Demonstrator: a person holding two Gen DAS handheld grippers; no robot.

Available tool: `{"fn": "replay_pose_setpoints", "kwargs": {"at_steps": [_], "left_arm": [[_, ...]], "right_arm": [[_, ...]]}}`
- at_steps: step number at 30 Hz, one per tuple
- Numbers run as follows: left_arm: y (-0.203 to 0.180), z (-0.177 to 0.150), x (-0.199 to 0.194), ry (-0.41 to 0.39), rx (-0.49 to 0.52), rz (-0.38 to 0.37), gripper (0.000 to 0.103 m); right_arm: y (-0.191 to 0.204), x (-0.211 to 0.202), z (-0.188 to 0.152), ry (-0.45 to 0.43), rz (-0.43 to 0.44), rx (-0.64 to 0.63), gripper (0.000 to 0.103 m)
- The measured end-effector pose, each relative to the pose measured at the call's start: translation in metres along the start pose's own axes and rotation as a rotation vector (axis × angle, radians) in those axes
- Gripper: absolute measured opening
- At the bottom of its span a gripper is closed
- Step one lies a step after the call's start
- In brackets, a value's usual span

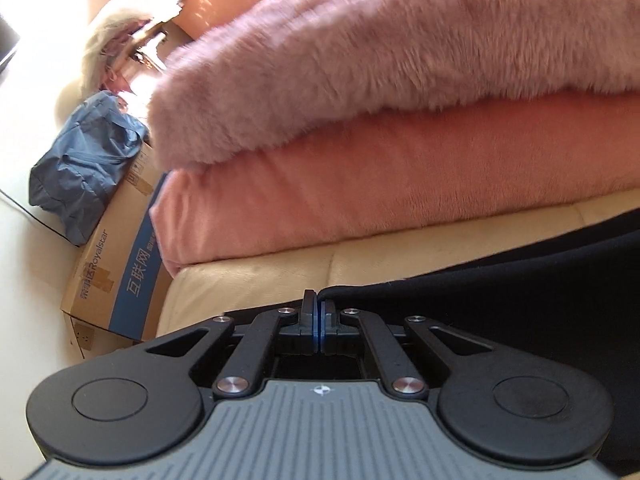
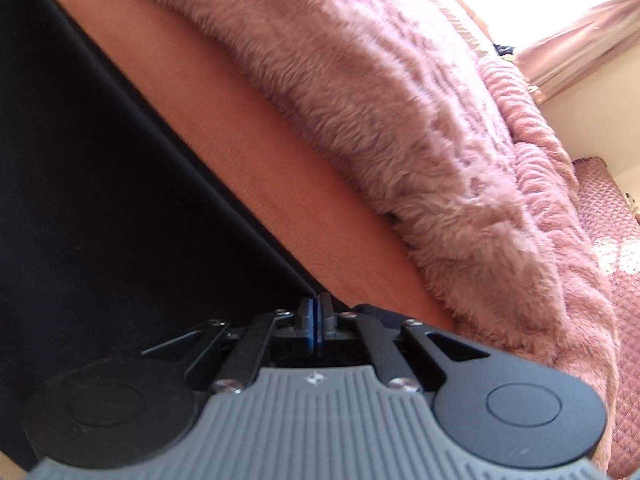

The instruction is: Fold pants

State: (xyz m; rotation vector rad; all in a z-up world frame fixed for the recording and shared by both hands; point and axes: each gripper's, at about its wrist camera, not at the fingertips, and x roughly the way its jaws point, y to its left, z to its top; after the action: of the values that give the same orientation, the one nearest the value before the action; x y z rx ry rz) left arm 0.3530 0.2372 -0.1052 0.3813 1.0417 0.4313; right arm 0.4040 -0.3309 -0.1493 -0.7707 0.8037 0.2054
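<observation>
The pants are dark navy, almost black. In the left wrist view the pants (image 1: pixel 520 292) stretch from my left gripper (image 1: pixel 319 300) off to the right over the cream mattress (image 1: pixel 260 276). The left jaws are closed on a corner of the fabric edge. In the right wrist view the pants (image 2: pixel 120 184) fill the left side as a taut dark sheet. My right gripper (image 2: pixel 316 304) is closed on their edge at the bottom centre.
A folded fluffy pink blanket (image 1: pixel 400 60) lies on a salmon blanket (image 1: pixel 360 184) just beyond the pants; both also show in the right wrist view (image 2: pixel 400 120). A cardboard box (image 1: pixel 116 264) and a blue bag (image 1: pixel 84 160) stand by the bed's left edge.
</observation>
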Motion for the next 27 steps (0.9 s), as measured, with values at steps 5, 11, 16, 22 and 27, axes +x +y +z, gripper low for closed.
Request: {"fn": "replay_pose_setpoints", "kwargs": {"at_steps": [5,11,16,22,27], "left_arm": [[0.013,0.002,-0.023,-0.033,-0.002,0.001,0.001],[-0.004,0.011,0.010,0.015,0.041,-0.004,0.001],[-0.009,0.012,0.021,0.012,0.029,-0.005,0.001],[-0.006,0.012,0.027,0.015,-0.023,-0.020,0.010],[-0.006,0.010,0.013,-0.052,-0.030,-0.035,0.037]], "right_arm": [[-0.014,-0.031,0.003,-0.054,-0.046,0.035,0.000],[-0.011,0.016,0.014,0.034,-0.009,0.071,0.000],[-0.004,0.035,0.013,0.070,0.002,0.086,0.000],[-0.008,0.032,0.011,0.046,-0.032,0.139,0.008],[-0.036,0.002,-0.004,-0.020,-0.042,0.315,0.043]]}}
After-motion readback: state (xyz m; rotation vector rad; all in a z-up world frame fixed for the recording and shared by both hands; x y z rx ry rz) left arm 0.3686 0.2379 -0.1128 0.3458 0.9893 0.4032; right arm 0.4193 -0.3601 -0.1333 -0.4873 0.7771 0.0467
